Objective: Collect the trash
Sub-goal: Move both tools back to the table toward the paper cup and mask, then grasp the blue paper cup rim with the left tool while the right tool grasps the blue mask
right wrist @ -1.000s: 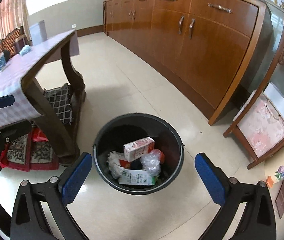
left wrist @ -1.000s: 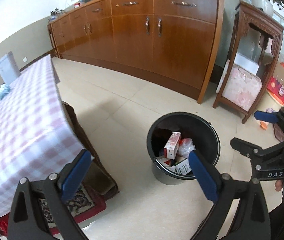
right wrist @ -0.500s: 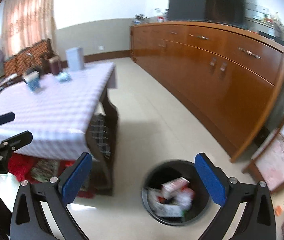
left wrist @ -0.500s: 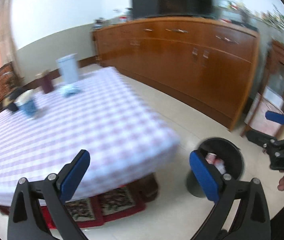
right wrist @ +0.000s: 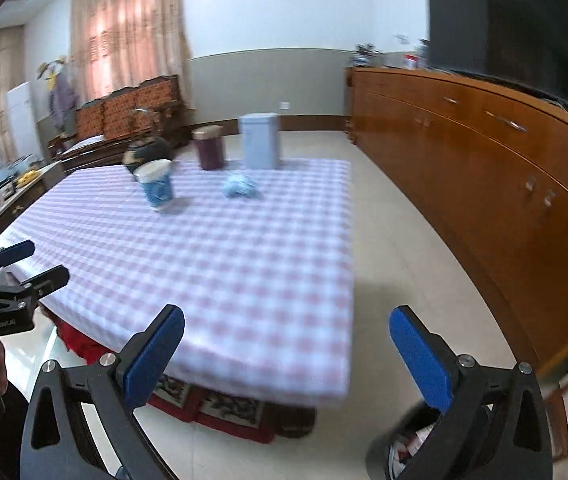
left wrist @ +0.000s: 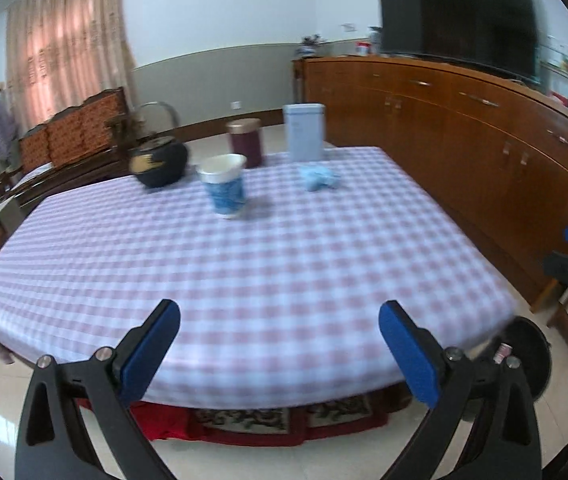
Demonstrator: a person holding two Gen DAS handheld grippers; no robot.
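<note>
A blue-and-white paper cup (left wrist: 224, 185) (right wrist: 156, 185) stands on the checked tablecloth (left wrist: 268, 264) (right wrist: 244, 248), far from both grippers. A crumpled light-blue wad (left wrist: 317, 178) (right wrist: 240, 188) lies to its right. The black trash bin (left wrist: 529, 354) (right wrist: 403, 446) sits on the floor at the table's near right corner, mostly hidden by fingers. My left gripper (left wrist: 280, 352) is open and empty at the table's near edge. My right gripper (right wrist: 287, 356) is open and empty too, over the table's corner and the floor.
At the table's far end stand a dark teapot (left wrist: 160, 160), a maroon canister (left wrist: 246, 142) and a pale blue box (left wrist: 303, 132). A long wooden sideboard (left wrist: 483, 136) with a TV (left wrist: 459, 16) lines the right wall. Red patterned cushions (left wrist: 244, 420) lie under the table.
Both views have swung up and left from the trash bin to the tabletop. The bin has dropped to the lower right of each view. Both grippers stay open.
</note>
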